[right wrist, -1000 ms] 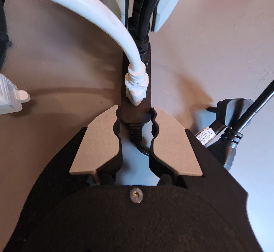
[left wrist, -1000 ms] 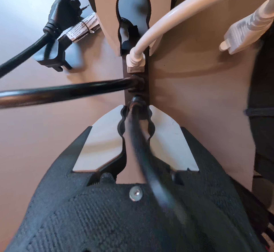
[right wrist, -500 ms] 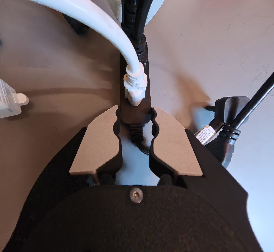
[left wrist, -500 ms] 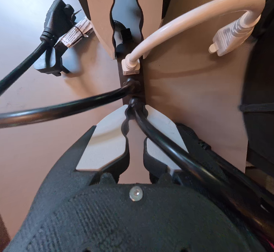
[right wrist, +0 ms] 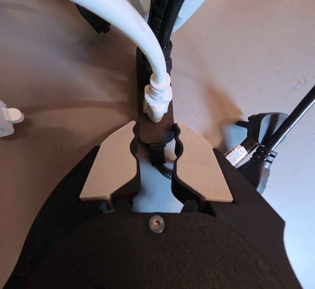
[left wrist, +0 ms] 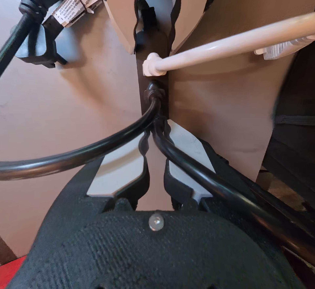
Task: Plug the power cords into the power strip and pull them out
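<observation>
Three plugs sit in the black power strip (right wrist: 154,129) on the worktop (right wrist: 238,76). Right claw (right wrist: 155,133) clamps the strip's end. Left claw (left wrist: 157,127) is closed on the nearest black plug (left wrist: 157,122). Grip the rigid plug body; cords flex.

Strip (right wrist: 156,127) running near to far down the middle of the table (right wrist: 68,93), clamped at opposite ends by the two grippers (right wrist: 155,128) (left wrist: 157,125). In the right wrist view: one plug (right wrist: 157,100) seated nearest, two more plugs (left wrist: 154,91) seated behind it toward the far end. Loose plug (right wrist: 9,122) lying well left of the strip; two loose plugs (right wrist: 262,136) lying to its right, just beside the near gripper.
</observation>
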### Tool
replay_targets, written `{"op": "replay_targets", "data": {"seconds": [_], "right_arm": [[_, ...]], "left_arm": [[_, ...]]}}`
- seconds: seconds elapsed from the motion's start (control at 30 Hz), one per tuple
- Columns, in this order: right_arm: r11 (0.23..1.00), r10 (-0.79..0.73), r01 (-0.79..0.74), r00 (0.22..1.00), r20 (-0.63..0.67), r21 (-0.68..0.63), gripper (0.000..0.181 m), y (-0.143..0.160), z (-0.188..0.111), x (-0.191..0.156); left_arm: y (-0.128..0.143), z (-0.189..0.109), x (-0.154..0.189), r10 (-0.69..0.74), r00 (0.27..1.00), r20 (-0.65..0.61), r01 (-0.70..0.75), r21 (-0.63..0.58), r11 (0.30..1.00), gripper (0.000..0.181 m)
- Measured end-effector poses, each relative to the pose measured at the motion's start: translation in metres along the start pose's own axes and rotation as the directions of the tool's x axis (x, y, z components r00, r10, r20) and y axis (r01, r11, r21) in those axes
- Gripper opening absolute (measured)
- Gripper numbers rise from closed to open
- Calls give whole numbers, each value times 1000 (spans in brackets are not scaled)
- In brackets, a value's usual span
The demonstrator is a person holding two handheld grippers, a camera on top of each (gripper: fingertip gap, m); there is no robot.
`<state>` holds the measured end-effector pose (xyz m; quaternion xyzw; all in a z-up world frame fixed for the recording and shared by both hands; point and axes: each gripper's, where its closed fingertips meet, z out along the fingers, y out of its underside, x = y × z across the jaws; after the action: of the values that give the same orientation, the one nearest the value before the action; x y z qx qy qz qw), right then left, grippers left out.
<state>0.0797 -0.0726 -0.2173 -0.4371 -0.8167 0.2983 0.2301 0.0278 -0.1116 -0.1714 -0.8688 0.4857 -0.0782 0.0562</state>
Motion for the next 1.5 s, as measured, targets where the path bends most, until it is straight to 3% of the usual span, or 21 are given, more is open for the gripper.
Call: {"op": "replay_targets", "data": {"seconds": [0.3,0.4,0.53,0.63,0.97,1.27,1.4,1.5], "right_arm": [[1000,-1,1,1000,-7,-7,40,-1,1,-3],[1000,5,-5,1000,-6,-5,40,-1,1,-3],[1000,9,-9,1000,-2,-5,40,-1,1,-3],[1000,11,-11,1000,-4,-3,40,-1,1,-4],[1000,17,-17,1000,9,3,40,1,0,-2],[1000,8,-8,1000,17,2,41,7,-5,0],[1000,10,-10,1000,14,4,41,7,-5,0],[1000,13,-13,1000,7,9,41,7,-5,0]], "left_arm": [[2,0,4,-31,1000,0,31,10,999,16],[1,1,7,-11,998,60,11,-4,1000,16],[1,1,4,-50,999,8,50,-2,999,16],[1,2,9,8,996,86,-6,-22,1000,17],[-2,4,4,-34,999,38,34,0,999,16],[-12,11,7,6,994,110,-13,60,998,17],[-12,11,5,18,997,72,-17,-4,1000,16],[-12,11,5,-41,998,48,38,68,997,16]]}}
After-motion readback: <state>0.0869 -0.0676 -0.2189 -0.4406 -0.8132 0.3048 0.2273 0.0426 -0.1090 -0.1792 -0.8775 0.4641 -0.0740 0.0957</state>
